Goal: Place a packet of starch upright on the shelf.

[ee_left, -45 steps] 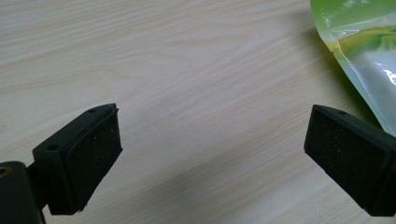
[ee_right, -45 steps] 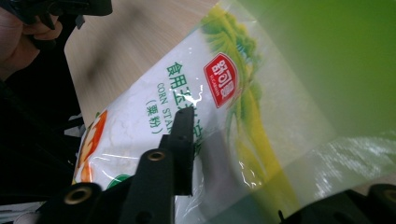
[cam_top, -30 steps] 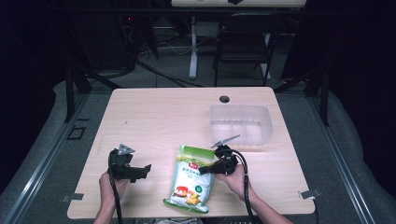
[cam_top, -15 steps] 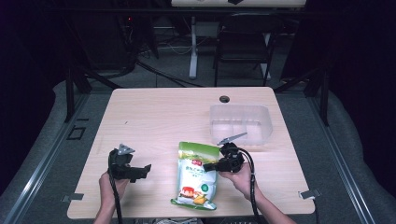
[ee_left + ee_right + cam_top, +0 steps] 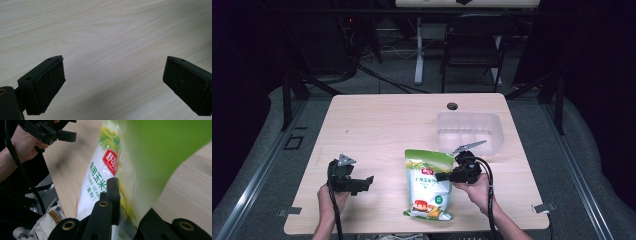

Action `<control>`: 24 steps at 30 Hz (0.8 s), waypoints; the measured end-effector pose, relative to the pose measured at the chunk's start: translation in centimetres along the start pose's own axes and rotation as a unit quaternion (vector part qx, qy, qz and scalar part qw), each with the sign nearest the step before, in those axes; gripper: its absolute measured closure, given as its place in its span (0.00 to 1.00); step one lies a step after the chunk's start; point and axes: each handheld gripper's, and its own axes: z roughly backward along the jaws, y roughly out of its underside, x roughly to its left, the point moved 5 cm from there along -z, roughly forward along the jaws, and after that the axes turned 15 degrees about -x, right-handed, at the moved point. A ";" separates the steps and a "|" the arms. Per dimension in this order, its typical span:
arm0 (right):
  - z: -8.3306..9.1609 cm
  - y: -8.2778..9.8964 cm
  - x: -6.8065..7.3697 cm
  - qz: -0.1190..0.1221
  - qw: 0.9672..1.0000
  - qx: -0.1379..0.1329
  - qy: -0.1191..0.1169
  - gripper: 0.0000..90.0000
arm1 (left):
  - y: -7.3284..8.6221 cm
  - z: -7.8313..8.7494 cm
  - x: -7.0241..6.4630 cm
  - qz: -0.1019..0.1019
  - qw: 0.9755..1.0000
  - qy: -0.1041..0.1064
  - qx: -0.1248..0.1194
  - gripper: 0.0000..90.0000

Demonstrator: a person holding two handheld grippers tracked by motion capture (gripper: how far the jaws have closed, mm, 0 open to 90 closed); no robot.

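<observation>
The bag (image 5: 428, 184), green at the top with a red label and printed text on a pale middle, lies lengthwise on the table (image 5: 382, 125), its top end towards the bin (image 5: 470, 131) and its bottom end near the table's near edge. The right gripper (image 5: 443, 176) reaches in from the bag's right side and is clamped on its right edge, about halfway along; in the right gripper view the black jaws pinch the bag (image 5: 105, 170), which rises blurred and close before the camera, the green part filling the upper right. The right hand (image 5: 475, 189) sits just to the right of the bag, its cable trailing back along the forearm. The clear bin stands beyond the bag's top end, to its right, apart from it. Well to the left of the bag, the left gripper (image 5: 362, 184) is held by the left hand (image 5: 332, 197) above bare wood, pointing towards the bag; in the left gripper view its pads (image 5: 48, 85) stand wide apart with nothing between them. A small dark hole (image 5: 452, 106) lies in the table beyond the bin.
</observation>
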 end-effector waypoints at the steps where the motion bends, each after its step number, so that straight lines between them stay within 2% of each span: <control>1: 0.2 0.0 0.0 0.002 1.000 0.000 0.000 1.00 | 0.0 0.0 0.0 0.000 1.000 -0.001 0.000 0.04; 18: 2.9 -0.8 0.5 0.009 1.000 -0.021 0.003 1.00 | 0.0 0.0 0.1 -0.002 1.000 -0.003 -0.001 0.04; 24: 4.0 -1.2 1.1 0.025 0.999 -0.020 0.002 1.00 | 0.0 0.0 0.1 0.000 1.000 -0.006 -0.002 0.04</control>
